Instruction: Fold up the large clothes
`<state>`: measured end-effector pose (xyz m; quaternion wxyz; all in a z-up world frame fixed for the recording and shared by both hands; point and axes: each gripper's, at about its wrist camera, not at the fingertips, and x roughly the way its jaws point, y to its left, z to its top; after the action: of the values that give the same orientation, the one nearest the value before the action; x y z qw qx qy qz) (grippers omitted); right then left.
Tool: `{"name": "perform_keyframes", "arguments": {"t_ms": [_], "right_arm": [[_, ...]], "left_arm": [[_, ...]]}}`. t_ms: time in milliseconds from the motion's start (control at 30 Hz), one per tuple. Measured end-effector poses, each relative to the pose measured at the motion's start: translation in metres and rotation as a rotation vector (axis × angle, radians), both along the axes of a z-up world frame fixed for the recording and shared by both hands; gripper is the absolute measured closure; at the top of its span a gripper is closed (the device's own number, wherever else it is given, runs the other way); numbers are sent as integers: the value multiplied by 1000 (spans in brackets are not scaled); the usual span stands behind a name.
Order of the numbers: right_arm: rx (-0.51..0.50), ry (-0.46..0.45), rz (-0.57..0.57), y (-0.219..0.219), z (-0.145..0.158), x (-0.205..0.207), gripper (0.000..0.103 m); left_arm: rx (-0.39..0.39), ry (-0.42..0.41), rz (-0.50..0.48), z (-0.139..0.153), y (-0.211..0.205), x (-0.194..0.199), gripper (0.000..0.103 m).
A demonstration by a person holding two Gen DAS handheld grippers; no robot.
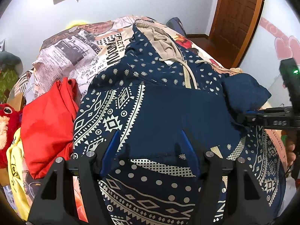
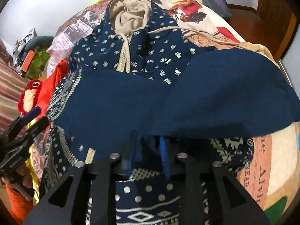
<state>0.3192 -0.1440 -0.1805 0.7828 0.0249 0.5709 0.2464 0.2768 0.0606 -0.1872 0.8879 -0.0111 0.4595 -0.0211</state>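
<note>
- the hoodie (image 1: pixel 168 112) is spread face up across the bed (image 1: pixel 78 56), navy with a pale print, beige hood (image 1: pixel 161 37) at the far end and the hem closest to both cameras, so its long axis runs straight away from the tongs
- the plain navy sleeve (image 2: pixel 225 93) is draped over the chest, running from the right shoulder across toward the middle
- right tongs (image 2: pixel 148 150) sit at the near edge of that sleeve; the blue fingers (image 2: pixel 163 150) are close together with dark cloth bunched between them, so it looks like they've got the sleeve pinched, though the fold hides the actual tips
- left tongs (image 1: pixel 150 140) hover low over the body of the hoodie with their fingers spread wide apart and nothing in them
- my read: the right hand is the one that matters, the sleeve lies right at it and needs to go crosswise, toward the left side
- red garment (image 1: pixel 48 123) and the red plush toy (image 2: pixel 30 95) are piled off the left edge, just beside the hoodie, so don't overshoot that way
</note>
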Motion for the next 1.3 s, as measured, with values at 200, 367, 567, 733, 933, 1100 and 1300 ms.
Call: {"name": "perform_keyframes", "arguments": {"t_ms": [200,367,567,733,933,1100,1300], "right_arm": [[56,-106,-67,-30,32,-10,60],[81,-134,-235,-83,36,-1,57],[105,-36,-419,-135,6,22,57],[137,48,-513,-155,-25,36,57],[206,109,-601,-162,-47,45,54],[191,55,-630,-157,-44,50,58],[126,-12,-585,-149,-29,54,95]], "left_arm": [[-8,-5,-6,3,-7,4,37],[-10,-14,-16,7,-15,9,37],[4,4,-31,2,-23,17,37],[2,22,-33,-5,-26,22,37],[-4,40,-23,-13,-25,27,37],[-16,52,-14,-16,-22,29,37],[-23,31,-5,-8,-15,23,37]]}}
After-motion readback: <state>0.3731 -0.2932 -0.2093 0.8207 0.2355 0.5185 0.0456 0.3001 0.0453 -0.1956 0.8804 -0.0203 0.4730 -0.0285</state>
